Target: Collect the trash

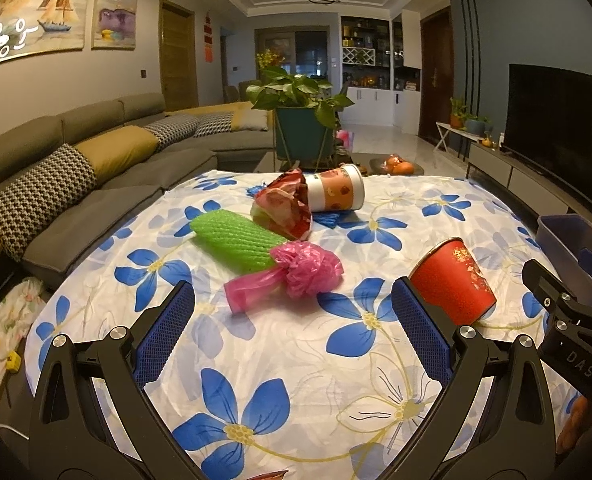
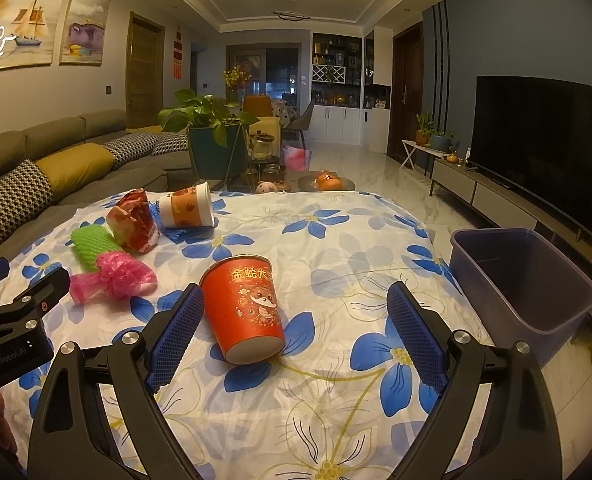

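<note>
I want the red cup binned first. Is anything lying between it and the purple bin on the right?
Nothing visible does. The red cup lies on its side by the open right gripper; only bare floral cloth separates it from the purple bin beside the table.

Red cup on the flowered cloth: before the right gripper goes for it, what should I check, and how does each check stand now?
1. Right gripper open: ok, jaws spread wide.
2. Red cup between the fingers: not ok, it lies close to the left finger, off centre.
3. Cup free of other trash: ok, pink bag lies apart.
4. Bin open and empty: ok.
5. Left gripper out of the way: ok, open and empty over the cloth.
6. Cup empty inside: cannot tell.
</note>
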A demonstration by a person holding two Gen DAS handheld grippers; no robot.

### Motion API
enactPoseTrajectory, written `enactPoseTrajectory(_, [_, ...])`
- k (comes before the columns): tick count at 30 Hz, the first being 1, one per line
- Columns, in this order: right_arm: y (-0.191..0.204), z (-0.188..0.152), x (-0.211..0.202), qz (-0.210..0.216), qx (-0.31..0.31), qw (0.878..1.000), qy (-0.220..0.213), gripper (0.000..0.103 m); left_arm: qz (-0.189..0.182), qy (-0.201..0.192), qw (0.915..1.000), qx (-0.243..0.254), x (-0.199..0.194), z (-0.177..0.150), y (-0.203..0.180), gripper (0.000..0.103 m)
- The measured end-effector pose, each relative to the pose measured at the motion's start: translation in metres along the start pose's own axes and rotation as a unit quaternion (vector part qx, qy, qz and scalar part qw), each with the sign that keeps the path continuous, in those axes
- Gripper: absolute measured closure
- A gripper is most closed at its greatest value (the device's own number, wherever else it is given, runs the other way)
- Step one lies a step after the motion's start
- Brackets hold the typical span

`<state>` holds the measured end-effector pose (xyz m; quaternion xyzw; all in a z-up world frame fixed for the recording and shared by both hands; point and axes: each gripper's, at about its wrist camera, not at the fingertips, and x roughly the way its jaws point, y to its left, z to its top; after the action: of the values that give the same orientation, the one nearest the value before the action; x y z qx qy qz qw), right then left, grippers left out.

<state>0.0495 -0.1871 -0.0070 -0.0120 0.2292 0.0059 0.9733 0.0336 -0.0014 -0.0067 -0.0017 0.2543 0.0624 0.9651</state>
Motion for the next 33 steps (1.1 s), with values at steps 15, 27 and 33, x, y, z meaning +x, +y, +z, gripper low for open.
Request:
enactPoseTrajectory(15, [0.003,0.001,-0.005,0.005,-0.006,1.000,-0.004,0.014,0.000,-0.005,1.0000,-0.004,-0.004,0.001,0.002,0.006])
enactPoseTrajectory(27, [0.007,0.000,-0.010,0.006,-0.010,1.000,-0.007,0.014,-0.003,-0.015,0.9999,-0.007,-0.008,-0.001,0.005,0.008])
enactPoseTrajectory(33, [0.008,0.000,-0.011,0.007,-0.010,1.000,-0.009,0.014,0.003,-0.004,1.0000,-0.004,-0.006,0.000,0.006,0.006])
